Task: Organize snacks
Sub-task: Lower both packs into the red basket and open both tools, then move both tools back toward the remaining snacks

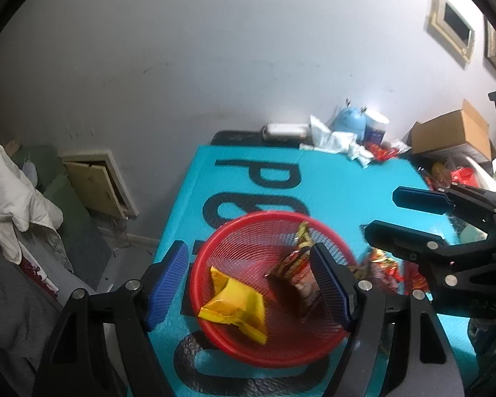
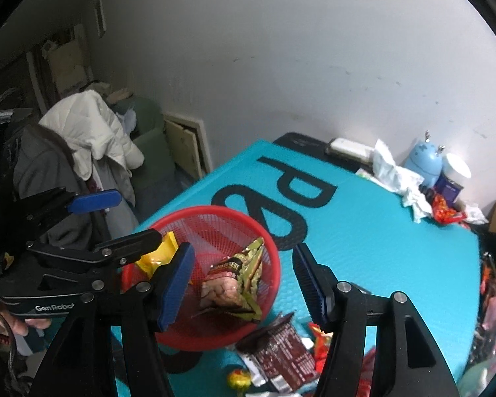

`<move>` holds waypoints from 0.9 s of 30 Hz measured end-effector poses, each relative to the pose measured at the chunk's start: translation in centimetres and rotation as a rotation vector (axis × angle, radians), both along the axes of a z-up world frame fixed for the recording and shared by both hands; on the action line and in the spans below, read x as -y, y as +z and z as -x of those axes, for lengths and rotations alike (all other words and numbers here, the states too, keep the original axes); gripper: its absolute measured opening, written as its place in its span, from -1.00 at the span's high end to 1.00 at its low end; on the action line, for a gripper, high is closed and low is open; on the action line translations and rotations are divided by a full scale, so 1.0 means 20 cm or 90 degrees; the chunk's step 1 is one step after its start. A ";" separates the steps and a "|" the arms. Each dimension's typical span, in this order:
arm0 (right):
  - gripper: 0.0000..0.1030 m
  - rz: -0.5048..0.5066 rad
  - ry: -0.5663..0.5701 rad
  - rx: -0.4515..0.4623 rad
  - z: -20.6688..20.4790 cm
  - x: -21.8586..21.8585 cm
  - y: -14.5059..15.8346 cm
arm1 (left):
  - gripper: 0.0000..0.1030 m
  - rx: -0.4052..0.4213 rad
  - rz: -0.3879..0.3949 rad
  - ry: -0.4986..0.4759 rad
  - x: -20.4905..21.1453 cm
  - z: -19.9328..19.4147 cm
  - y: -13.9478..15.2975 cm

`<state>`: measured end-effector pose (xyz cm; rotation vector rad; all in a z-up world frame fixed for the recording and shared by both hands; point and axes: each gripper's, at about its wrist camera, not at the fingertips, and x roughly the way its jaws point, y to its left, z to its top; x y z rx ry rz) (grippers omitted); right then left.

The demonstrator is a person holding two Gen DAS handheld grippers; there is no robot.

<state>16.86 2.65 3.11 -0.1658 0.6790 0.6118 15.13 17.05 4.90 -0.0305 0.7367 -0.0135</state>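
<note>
A red mesh basket (image 1: pixel 268 340) sits on the teal worktop (image 1: pixel 347 192), holding a yellow packet (image 1: pixel 234 307) and a brown snack packet (image 2: pixel 231 284). Both the left gripper (image 1: pixel 248 284) and right gripper (image 2: pixel 244 284) hover above with jaws released, apparently empty.

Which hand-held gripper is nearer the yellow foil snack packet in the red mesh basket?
Left. The left hand-held gripper hangs open right above the yellow foil snack packet; the right hand-held gripper hangs open over the red mesh basket's other side.

yellow packet (image 2: pixel 157 258) half hidden behind tongs, loose wrappers (image 2: pixel 281 357) cut off by bottom edge, labels blurred
</note>
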 end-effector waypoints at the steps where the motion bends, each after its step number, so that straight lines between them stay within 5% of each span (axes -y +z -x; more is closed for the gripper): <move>1: -0.20 -0.004 -0.001 0.005 0.02 0.01 0.02 | -0.46 0.006 -0.002 0.000 0.01 0.02 0.02; 13: -0.20 -0.036 -0.025 0.051 0.27 0.21 0.19 | -0.46 0.073 -0.016 -0.021 0.18 0.23 0.23; 27: -0.20 -0.051 -0.069 0.094 0.60 0.49 0.27 | -0.46 0.098 -0.004 -0.080 0.46 0.46 0.29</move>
